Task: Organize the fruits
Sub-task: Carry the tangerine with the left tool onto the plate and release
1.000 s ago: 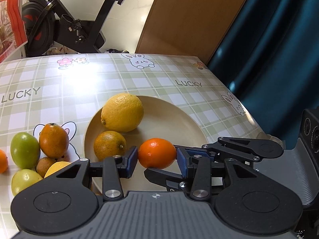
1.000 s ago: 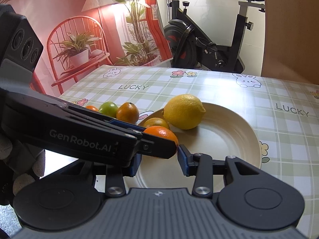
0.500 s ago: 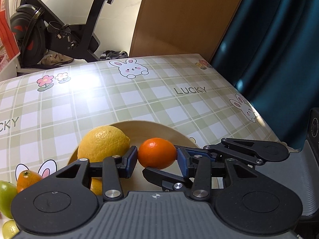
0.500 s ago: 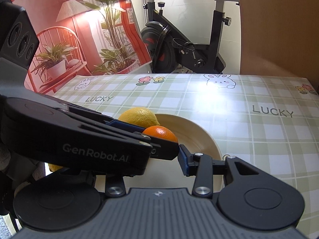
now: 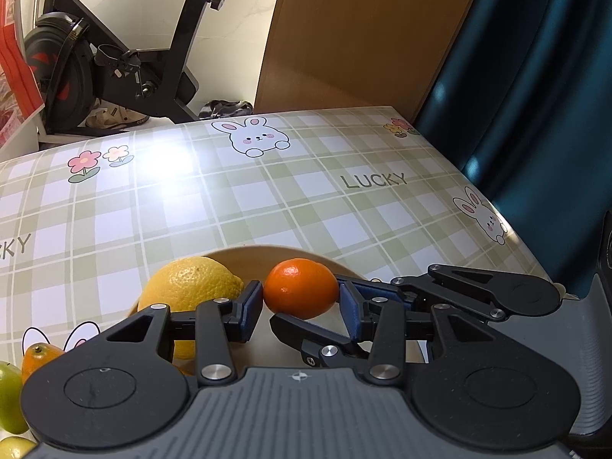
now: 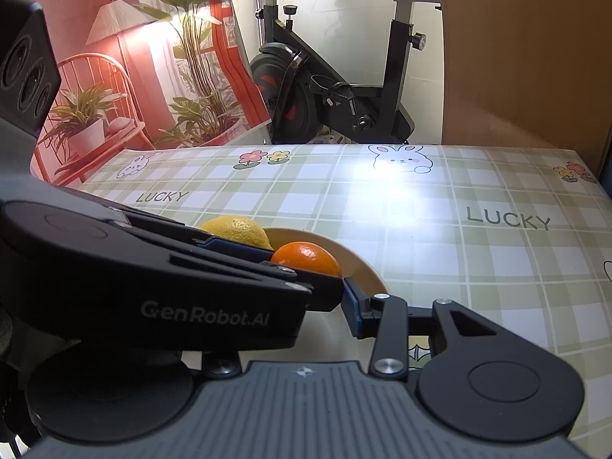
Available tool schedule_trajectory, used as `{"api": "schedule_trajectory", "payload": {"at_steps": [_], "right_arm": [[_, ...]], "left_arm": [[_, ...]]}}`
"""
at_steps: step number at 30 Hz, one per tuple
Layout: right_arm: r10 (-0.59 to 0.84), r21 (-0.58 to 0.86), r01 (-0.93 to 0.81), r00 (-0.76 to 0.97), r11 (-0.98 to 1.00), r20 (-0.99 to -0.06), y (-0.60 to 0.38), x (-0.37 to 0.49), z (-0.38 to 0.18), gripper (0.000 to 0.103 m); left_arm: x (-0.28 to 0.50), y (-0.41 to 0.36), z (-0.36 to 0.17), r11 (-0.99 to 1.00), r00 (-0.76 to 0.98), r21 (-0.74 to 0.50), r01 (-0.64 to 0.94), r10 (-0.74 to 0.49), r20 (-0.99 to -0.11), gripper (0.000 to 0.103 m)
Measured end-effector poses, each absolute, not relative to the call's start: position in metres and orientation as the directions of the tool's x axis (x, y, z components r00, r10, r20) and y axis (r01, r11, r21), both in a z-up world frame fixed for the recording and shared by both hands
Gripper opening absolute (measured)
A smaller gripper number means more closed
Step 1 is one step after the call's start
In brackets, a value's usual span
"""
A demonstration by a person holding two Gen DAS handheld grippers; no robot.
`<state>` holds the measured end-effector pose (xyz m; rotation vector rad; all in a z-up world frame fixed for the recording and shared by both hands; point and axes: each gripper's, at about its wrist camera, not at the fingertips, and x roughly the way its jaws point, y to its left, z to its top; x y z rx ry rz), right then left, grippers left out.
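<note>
- Worktop (image 5: 306, 199) w/ glossy green-and-white plaid cover, printed w/ bunnies, flowers & "LUCKY"; fills most of both views.
- Black exercise bike (image 5: 114, 65) stands on the floor behind the worktop's far edge, beside a brown wooden panel (image 5: 363, 30); dark teal curtain (image 5: 535, 76) at right in left wrist view; red poster w/ plants, chair & lamp (image 6: 134, 69) at left in right wrist view.
- Round beige plate (image 6: 359, 267) sits on the worktop, mostly hidden by the claws; only its far rim shows.
- Left claw (image 5: 301, 302) pinches a small round orange mandarin (image 5: 301, 287), blue pads touching it on both sides, fruit held above the plate's far part.
- Right claw (image 6: 306, 298) reaches in from the right; in left wrist view its fingers (image 5: 382, 290) cross the left claw's right-hand finger, one passing under the mandarin. Its jaws are narrowly apart, but can't tell if the pads actually press the fruit, since the left claw's body blocks the right wrist view.
- Large yellow lemon (image 5: 189, 290) lies on the plate, just left of the mandarin, partly behind the left claw's left-hand finger.
- Off the plate, bottom-left of left wrist view: small orange citrus (image 5: 36, 355) & green round fruit (image 5: 9, 394) on the worktop, close together, cut by the claw body & frame edge.
</note>
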<state>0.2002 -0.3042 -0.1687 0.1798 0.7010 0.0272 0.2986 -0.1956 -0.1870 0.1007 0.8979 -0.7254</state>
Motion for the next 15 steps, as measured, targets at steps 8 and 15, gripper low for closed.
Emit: {"api": "schedule_trajectory", "payload": {"at_steps": [8,15], "right_arm": [[0.042,0.121,0.044,0.777,0.992,-0.629,-0.301,0.201,-0.162,0.043],[0.038,0.109,0.034,0.803,0.994,-0.595,-0.296,0.19,-0.142,0.044]], "left_arm": [[0.29,-0.184,-0.169,0.754,0.417,-0.244,0.61,-0.568,-0.71,0.058],[0.271,-0.155,-0.143,0.74,0.435,-0.276,0.613,-0.608,-0.664,0.068]]}}
